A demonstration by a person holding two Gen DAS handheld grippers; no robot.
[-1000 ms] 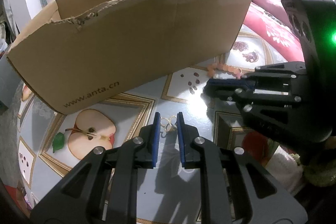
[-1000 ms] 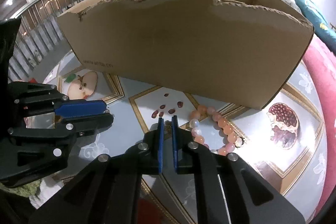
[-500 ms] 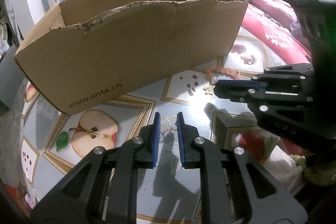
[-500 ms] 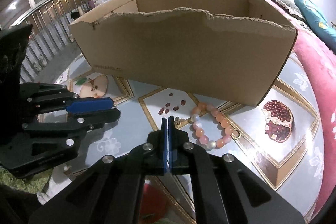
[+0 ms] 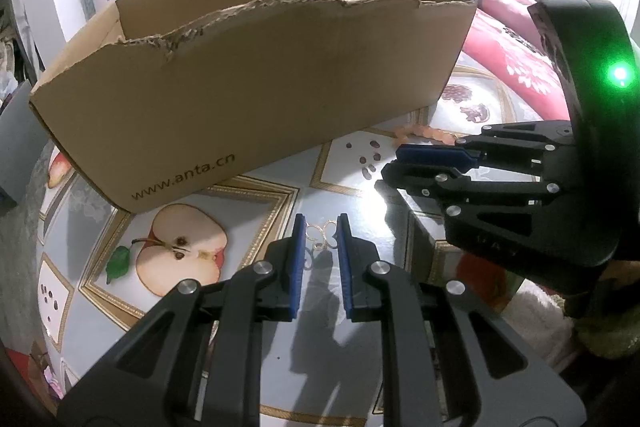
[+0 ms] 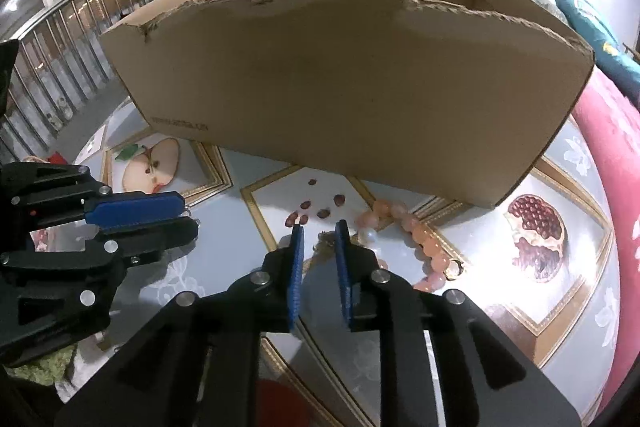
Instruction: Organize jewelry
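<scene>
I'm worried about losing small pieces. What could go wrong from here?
The left tool pinches the gold earring only at its very tips, so it may slip while lifted over the tall wall of the cardboard box. The jaws of the right tool have just been opening, with a small gold piece between them, beside the bead bracelet. Closing could snag a bead or nudge the piece away.

box (image 6: 360,99) floor hidden, bracelet (image 5: 420,133) partly hidden
</scene>
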